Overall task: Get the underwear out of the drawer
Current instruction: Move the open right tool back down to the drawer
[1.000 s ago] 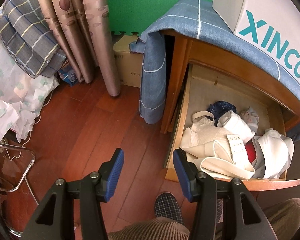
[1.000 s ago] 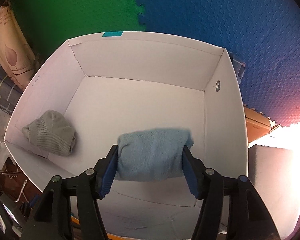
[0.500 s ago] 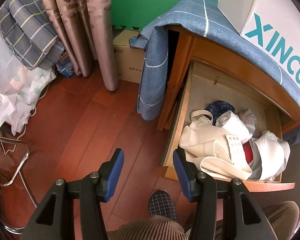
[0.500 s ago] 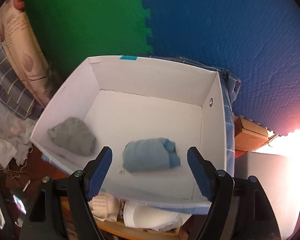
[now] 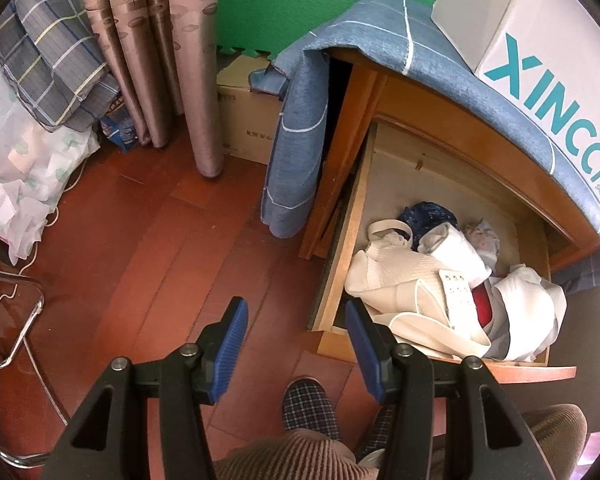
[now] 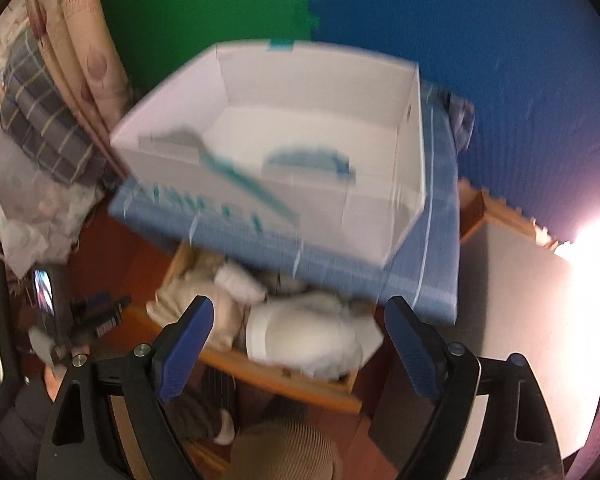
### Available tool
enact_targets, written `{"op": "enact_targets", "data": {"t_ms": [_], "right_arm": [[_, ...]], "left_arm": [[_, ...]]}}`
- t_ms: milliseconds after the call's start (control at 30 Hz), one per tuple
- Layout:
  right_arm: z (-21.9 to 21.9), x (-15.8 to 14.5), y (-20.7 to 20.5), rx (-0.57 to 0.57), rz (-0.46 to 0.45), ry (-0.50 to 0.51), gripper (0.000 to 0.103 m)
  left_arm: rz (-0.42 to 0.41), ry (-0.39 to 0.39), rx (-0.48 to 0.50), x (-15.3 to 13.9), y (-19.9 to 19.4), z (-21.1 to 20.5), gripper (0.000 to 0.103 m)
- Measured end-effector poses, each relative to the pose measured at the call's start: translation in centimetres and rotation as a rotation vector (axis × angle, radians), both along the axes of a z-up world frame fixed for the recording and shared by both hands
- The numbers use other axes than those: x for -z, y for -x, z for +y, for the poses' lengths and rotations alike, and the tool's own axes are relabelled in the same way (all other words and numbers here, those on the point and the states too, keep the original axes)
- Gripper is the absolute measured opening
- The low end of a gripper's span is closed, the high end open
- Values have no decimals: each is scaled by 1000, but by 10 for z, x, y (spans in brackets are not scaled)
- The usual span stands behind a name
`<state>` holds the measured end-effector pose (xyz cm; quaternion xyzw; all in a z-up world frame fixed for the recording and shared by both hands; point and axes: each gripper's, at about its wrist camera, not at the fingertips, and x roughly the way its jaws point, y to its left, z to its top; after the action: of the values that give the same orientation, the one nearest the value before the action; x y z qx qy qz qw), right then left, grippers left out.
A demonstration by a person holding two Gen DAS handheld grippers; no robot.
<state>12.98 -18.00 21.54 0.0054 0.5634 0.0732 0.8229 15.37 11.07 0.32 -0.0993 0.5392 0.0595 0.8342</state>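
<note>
In the left wrist view, the left gripper [image 5: 294, 330] is held over the wooden floor [image 5: 140, 248] with its jaws partly apart and nothing between them. To its right the wooden drawer [image 5: 342, 264] is pulled out of the desk [image 5: 350, 140]. The underwear [image 5: 428, 280] is piled in the front part of the drawer: cream and white pieces on top, a dark blue piece behind them, a red one showing beneath. A blue cloth [image 5: 300, 132] is draped over the desk top and hangs down its side, and a white box [image 5: 548, 52] with teal lettering is set on that cloth. A checked slipper [image 5: 308, 408] is seen below the gripper.

In the right wrist view, which is blurred, the right gripper [image 6: 298, 344] is seen with its jaws wide apart, having just been opening, and nothing is held between them. The open white box [image 6: 412, 152] lies beyond the fingertips, with a light blue folded garment [image 6: 308, 160] and a grey one [image 6: 180, 142] resting inside. Below the box, the pile of underwear [image 6: 300, 332] is visible in the open drawer [image 6: 276, 376].
</note>
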Motion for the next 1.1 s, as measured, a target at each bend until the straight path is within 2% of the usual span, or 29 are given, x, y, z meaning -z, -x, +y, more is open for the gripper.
{"op": "enact_targets", "data": {"t_ms": [300, 433, 500, 567, 700, 867, 1100], "right_arm": [[2, 101, 22, 63, 206, -63, 87], [0, 139, 22, 116, 294, -131, 89], [-1, 148, 21, 140, 307, -144, 90], [0, 155, 16, 169, 311, -155, 96], [-1, 167, 5, 227, 325, -181, 98], [4, 186, -9, 268, 344, -148, 98], [19, 215, -24, 263, 373, -60, 98]], "left_arm": [[-10, 14, 21, -1, 1, -3, 52], [-4, 25, 48, 0, 1, -6, 52], [-4, 22, 58, 0, 1, -8, 52], [-4, 19, 61, 0, 0, -9, 52], [-4, 20, 61, 0, 0, -9, 52], [-4, 17, 65, 0, 0, -10, 52], [7, 2, 97, 3, 0, -16, 52]]}}
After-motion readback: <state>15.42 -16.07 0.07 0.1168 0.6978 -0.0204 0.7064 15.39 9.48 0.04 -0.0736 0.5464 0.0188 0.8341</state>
